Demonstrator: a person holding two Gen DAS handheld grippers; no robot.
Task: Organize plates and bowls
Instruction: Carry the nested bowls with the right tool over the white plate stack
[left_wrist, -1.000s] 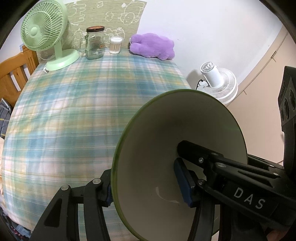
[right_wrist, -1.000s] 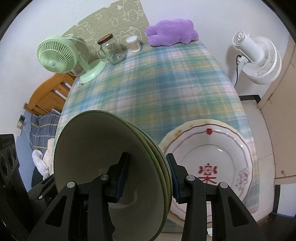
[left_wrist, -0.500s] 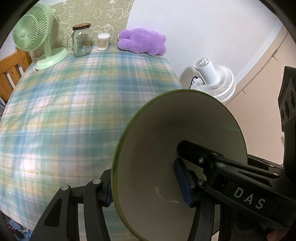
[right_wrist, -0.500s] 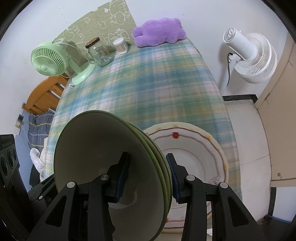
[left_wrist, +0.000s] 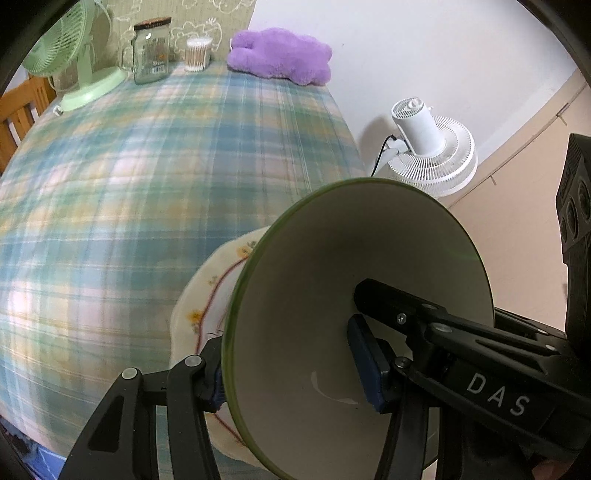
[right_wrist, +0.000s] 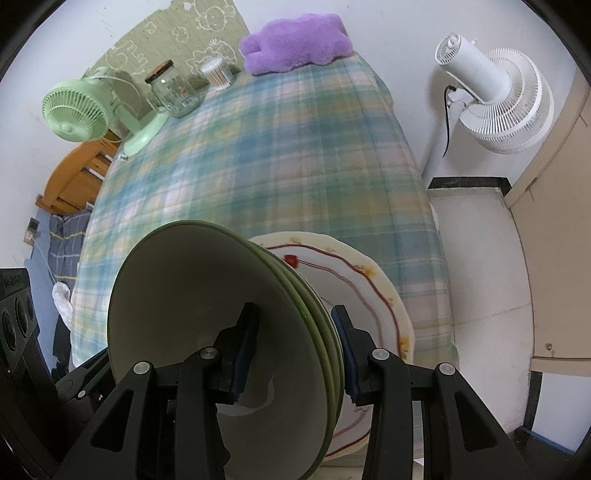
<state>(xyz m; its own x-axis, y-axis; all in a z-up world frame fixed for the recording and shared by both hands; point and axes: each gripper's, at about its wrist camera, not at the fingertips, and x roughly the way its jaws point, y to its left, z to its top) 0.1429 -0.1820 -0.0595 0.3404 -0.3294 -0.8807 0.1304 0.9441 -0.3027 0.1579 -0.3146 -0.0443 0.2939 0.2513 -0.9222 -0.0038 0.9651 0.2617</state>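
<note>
Both grippers are clamped on stuff: left gripper (left_wrist: 291, 363) jaws pinch the green-rimmed bowl (left_wrist: 354, 295); right gripper (right_wrist: 291, 347) jaws squeeze the bowl stack (right_wrist: 221, 314). The patterned plate (right_wrist: 354, 280) sits on the desk (right_wrist: 266, 155) just beyond both jaws.

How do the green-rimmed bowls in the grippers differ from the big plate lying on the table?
The green-rimmed bowls are deep, plain cream inside with an olive edge; the plate is shallow and scalloped, with a dark red line and small motifs. The bowls are nested, tipped on edge and clamped between both grippers' fingers; the plate lies flat on the plaid tablecloth, not gripped. The plate is wider. Both are pale, round tableware.
</note>
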